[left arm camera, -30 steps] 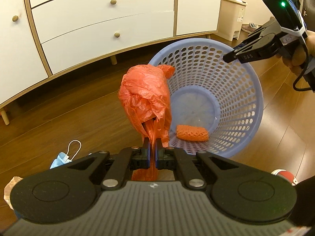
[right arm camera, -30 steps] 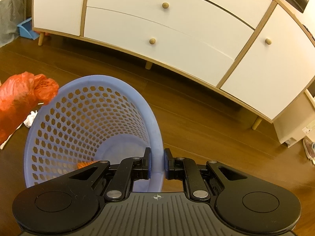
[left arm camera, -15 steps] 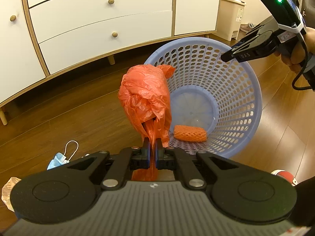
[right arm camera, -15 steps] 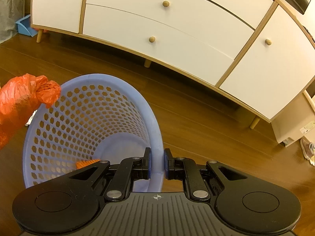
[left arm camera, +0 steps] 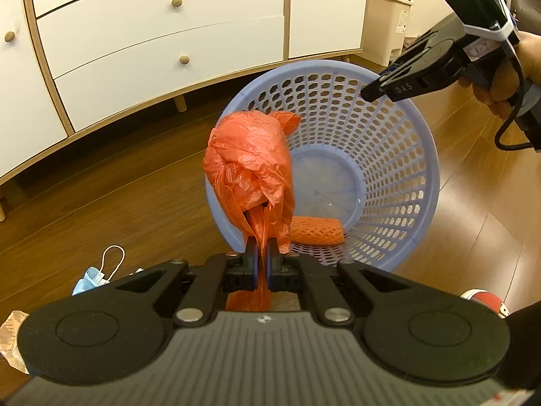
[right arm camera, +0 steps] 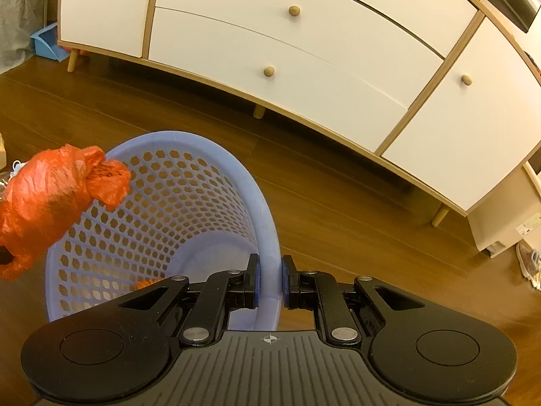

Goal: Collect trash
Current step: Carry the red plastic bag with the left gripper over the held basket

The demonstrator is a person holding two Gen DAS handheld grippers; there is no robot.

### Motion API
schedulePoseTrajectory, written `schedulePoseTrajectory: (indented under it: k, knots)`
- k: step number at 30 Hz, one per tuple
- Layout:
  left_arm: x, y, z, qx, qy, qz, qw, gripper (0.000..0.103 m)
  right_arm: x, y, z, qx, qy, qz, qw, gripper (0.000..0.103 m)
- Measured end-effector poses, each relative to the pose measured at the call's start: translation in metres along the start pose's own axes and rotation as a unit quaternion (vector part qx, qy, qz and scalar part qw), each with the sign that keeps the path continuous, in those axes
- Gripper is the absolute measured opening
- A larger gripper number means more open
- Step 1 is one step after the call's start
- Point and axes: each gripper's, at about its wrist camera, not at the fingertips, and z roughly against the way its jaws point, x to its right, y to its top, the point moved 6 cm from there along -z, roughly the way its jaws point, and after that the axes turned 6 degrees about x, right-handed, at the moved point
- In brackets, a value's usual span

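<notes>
Crumpled orange plastic bag (left arm camera: 248,165), pinched in the left hand-held gripper (left arm camera: 261,257), hangs at the tilted perforated blue plastic basket (left arm camera: 389,155), whose rim the right hand-held gripper (right arm camera: 268,279) clamps.

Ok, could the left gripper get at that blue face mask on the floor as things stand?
Probably not yet. The left gripper is shut on the orange plastic bag, so it has no free jaws. The blue face mask lies on open floor to its left with nothing over it; dropping the bag into the basket first should free it.

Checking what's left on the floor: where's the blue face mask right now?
In the left wrist view, the blue face mask lies on the wooden floor at lower left, left of the left gripper and outside the basket.
</notes>
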Motion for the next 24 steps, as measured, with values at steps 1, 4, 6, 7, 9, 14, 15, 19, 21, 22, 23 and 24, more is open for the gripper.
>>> schedulePoseTrajectory:
  k: [1, 4, 6, 7, 9, 14, 15, 19, 21, 22, 23, 24]
  knots:
    - [0.0016, -0.0001, -0.0001, 0.000, -0.001, -0.002, 1.0000, 0.002, -0.0002, 0.0002, 0.0000, 0.000, 0.000, 0.000, 1.000, 0.009]
    - [0.0049, 0.0003, -0.0012, 0.000, -0.004, -0.001, 1.0000, 0.002, -0.0012, 0.0006, 0.0005, 0.001, 0.001, 0.001, 1.000, 0.009]
    - [0.0069, -0.0002, -0.0022, -0.001, -0.005, -0.003, 1.0000, 0.002, -0.0014, 0.0006, 0.0004, 0.001, 0.001, 0.001, 1.000, 0.009]
    - [0.0073, -0.0004, -0.0026, -0.002, -0.005, -0.002, 1.0000, 0.002, -0.0018, 0.0007, 0.0005, 0.001, 0.001, 0.001, 1.000, 0.009]
    - [0.0080, -0.0008, -0.0032, -0.003, -0.004, -0.004, 1.0000, 0.002, -0.0021, 0.0010, 0.0004, 0.001, 0.002, 0.002, 1.000, 0.009]
    - [0.0070, -0.0009, -0.0042, -0.003, -0.006, -0.003, 1.0000, 0.002, -0.0023, 0.0008, 0.0002, 0.002, 0.001, 0.001, 1.000, 0.009]
    - [0.0067, -0.0011, -0.0043, -0.003, -0.006, -0.002, 1.0000, 0.002, -0.0030, 0.0009, 0.0003, 0.002, 0.001, 0.002, 1.000, 0.009]
    - [0.0057, -0.0011, -0.0050, -0.003, -0.004, -0.002, 1.0000, 0.002, -0.0043, 0.0007, 0.0009, 0.002, 0.002, 0.003, 1.000, 0.009]
    - [0.0056, -0.0013, -0.0050, -0.003, -0.005, -0.002, 1.0000, 0.002, -0.0048, 0.0007, 0.0013, 0.003, 0.002, 0.004, 1.000, 0.009]
    - [0.0056, -0.0013, -0.0049, -0.003, -0.005, -0.002, 1.0000, 0.002, -0.0048, 0.0006, 0.0014, 0.003, 0.001, 0.004, 1.000, 0.009]
    - [0.0056, -0.0013, -0.0049, -0.003, -0.005, -0.002, 1.0000, 0.002, -0.0052, 0.0008, 0.0013, 0.003, 0.001, 0.005, 1.000, 0.009]
    - [0.0056, -0.0013, -0.0049, -0.003, -0.005, -0.002, 1.0000, 0.002, -0.0053, 0.0009, 0.0014, 0.003, 0.002, 0.005, 1.000, 0.009]
